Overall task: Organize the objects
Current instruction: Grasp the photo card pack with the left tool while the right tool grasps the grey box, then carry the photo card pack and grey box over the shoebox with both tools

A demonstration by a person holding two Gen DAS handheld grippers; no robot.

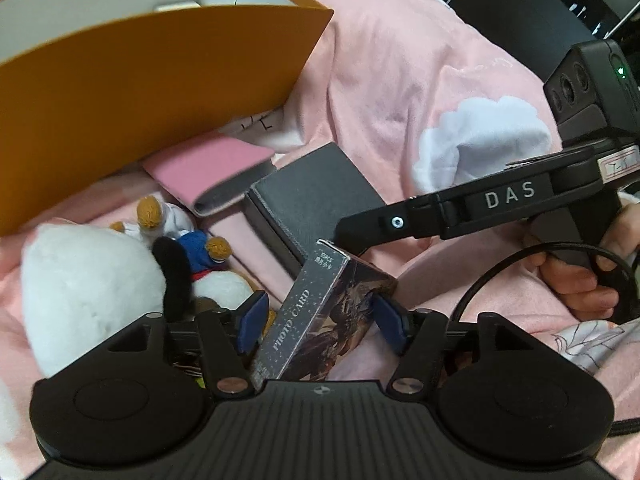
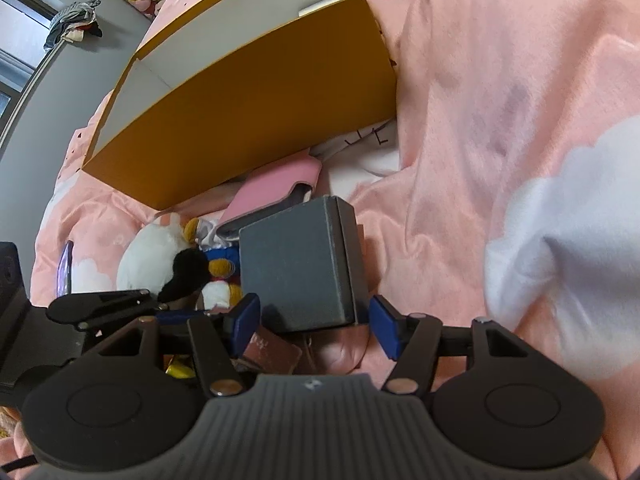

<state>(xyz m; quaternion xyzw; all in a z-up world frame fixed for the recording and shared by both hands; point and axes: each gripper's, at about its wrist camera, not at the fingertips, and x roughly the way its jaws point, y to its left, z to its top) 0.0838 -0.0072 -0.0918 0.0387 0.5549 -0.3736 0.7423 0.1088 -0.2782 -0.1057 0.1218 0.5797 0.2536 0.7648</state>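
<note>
A dark "PHOTO CARD" box point(image 1: 320, 316) stands tilted between the blue pads of my left gripper point(image 1: 320, 320); the right pad touches it, the left pad stands slightly off. A grey box point(image 1: 316, 196) lies just beyond it on the pink bedding. In the right wrist view my right gripper point(image 2: 316, 324) is open, its pads on either side of the near end of the grey box point(image 2: 300, 268). A large orange box point(image 2: 248, 108) with a white inside stands open behind. The right gripper also shows in the left wrist view point(image 1: 460, 208).
A white plush point(image 1: 88, 284) and a small duck toy in blue point(image 1: 196, 252) lie left of the boxes. A pink case point(image 1: 216, 172) lies under the orange box's edge point(image 1: 140, 92). Pink bedding point(image 2: 480, 100) rises in folds on the right.
</note>
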